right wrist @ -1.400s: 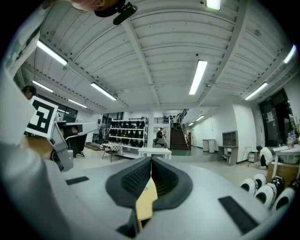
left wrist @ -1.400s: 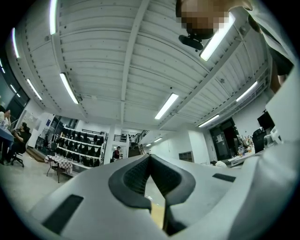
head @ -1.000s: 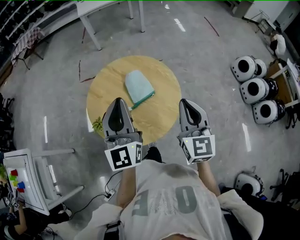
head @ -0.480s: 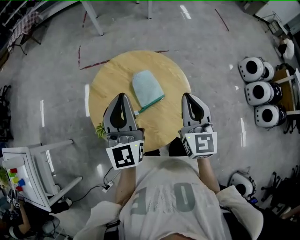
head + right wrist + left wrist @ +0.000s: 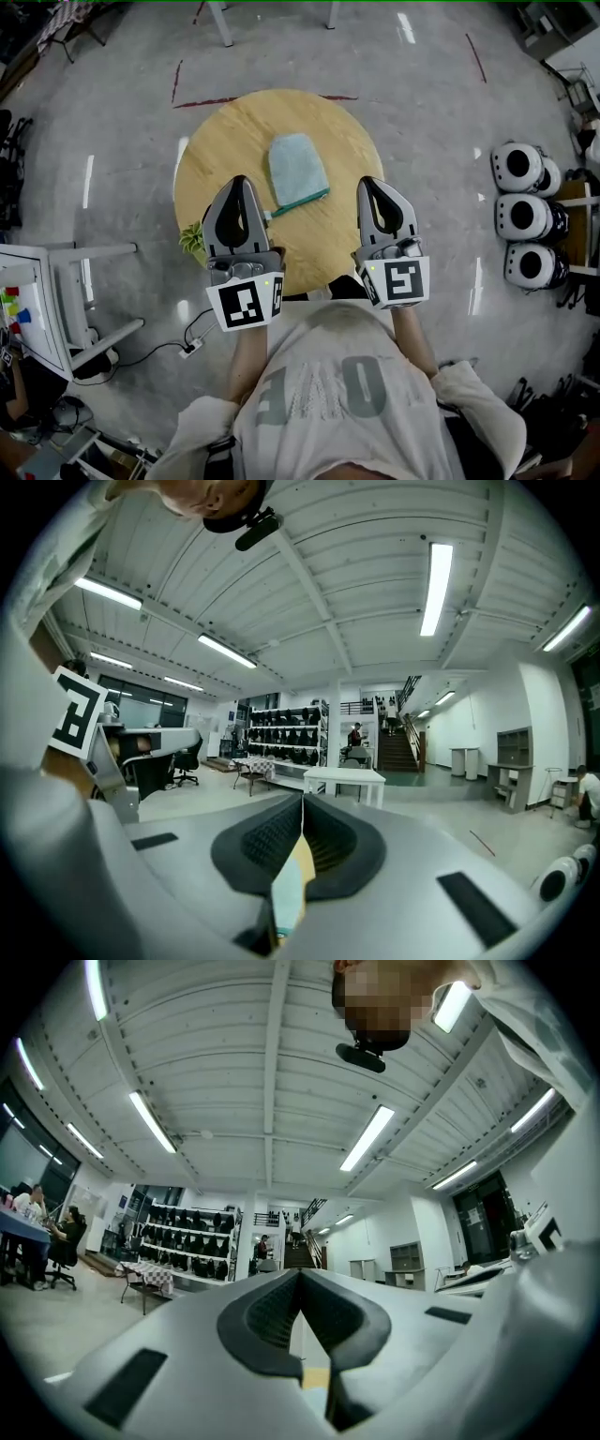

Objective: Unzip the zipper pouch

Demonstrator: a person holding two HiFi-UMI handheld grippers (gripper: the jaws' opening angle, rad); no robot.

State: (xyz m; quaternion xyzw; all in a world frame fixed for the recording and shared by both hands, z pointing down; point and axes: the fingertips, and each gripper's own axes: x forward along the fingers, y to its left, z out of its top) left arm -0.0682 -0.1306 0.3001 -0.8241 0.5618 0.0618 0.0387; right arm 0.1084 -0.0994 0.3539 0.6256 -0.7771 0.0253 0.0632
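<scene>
A light teal zipper pouch (image 5: pixel 293 169) lies flat on the round wooden table (image 5: pixel 216 150), its darker zipper edge (image 5: pixel 302 201) toward me. My left gripper (image 5: pixel 237 180) hangs in the air over the table's near left part, just left of the pouch's near corner, its jaws shut on nothing. My right gripper (image 5: pixel 367 182) is level with it over the table's near right edge, also shut and empty. In the left gripper view (image 5: pixel 300 1274) and the right gripper view (image 5: pixel 303 799) the pads meet and the cameras look out across the room, not at the pouch.
A small green plant (image 5: pixel 192 241) sits at the table's near left rim. Three white round-bodied devices (image 5: pixel 520 216) stand on the floor to the right. A white stand (image 5: pixel 56 300) and a cable (image 5: pixel 178 347) are at the left. White table legs (image 5: pixel 222 23) rise beyond.
The head camera has shifted, so the table and pouch sit a little higher and more to the right in the picture. Both grippers stay shut and keep their places side by side.
</scene>
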